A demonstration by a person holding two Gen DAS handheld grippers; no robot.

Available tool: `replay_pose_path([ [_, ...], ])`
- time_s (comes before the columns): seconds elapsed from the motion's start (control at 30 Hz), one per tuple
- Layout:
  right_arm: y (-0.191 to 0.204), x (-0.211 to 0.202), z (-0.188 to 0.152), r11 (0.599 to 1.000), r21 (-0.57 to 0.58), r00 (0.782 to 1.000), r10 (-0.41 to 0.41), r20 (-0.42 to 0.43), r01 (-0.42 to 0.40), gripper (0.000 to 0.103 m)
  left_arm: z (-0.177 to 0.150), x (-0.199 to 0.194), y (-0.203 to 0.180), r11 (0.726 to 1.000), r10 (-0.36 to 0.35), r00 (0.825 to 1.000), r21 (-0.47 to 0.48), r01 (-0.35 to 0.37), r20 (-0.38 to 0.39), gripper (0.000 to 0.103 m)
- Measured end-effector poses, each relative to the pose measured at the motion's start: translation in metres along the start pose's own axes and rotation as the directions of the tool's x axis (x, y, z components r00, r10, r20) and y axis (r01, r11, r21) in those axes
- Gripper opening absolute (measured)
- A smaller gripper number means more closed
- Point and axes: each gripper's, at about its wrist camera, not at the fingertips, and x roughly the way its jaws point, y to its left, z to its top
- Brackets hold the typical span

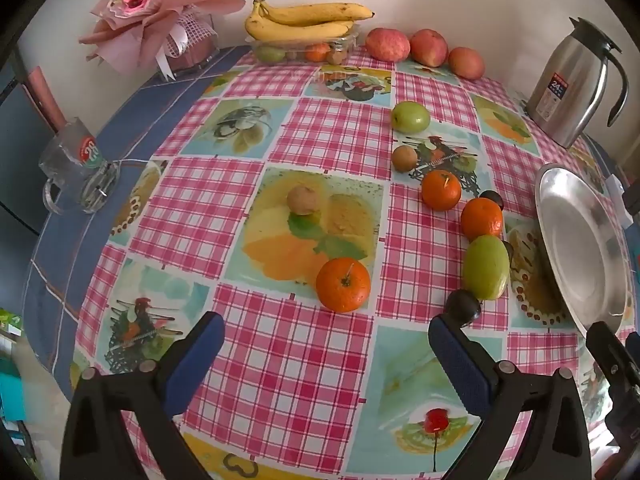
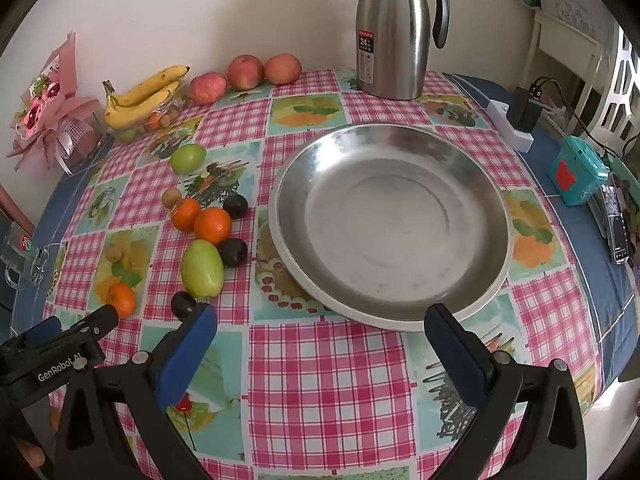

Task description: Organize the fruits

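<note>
Both the left gripper (image 1: pixel 326 344) and the right gripper (image 2: pixel 320 334) hover with jaws spread wide, holding nothing. A sensible first pick is the orange (image 1: pixel 343 285) lying alone ahead of the left gripper: straddle it squarely and close gently so that it cannot roll. The other loose fruit, including a green fruit (image 2: pixel 201 268), lies just beside the left rim of the metal dish (image 2: pixel 460 160), which holds nothing. At the table's far edge, a clear tray (image 1: pixel 344 42) under bananas (image 1: pixel 304 20) seems to hold small fruits.
</note>
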Motion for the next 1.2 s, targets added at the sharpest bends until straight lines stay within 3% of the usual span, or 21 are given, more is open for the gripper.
replay_pose_path([
  [0.23, 0.016, 0.007, 0.0, 1.0, 0.001, 1.0, -0.001, -0.004, 0.001, 0.103, 0.001, 0.0, 0.0, 1.0, 0.003, 1.0, 0.002, -0.003, 0.0, 0.103],
  [1.2, 0.018, 0.014, -0.01, 1.0, -0.004, 1.0, 0.011, -0.005, -0.011, 0.103, 0.0, 0.0, 0.0, 1.0, 0.001, 1.0, 0.001, -0.001, 0.0, 0.103],
])
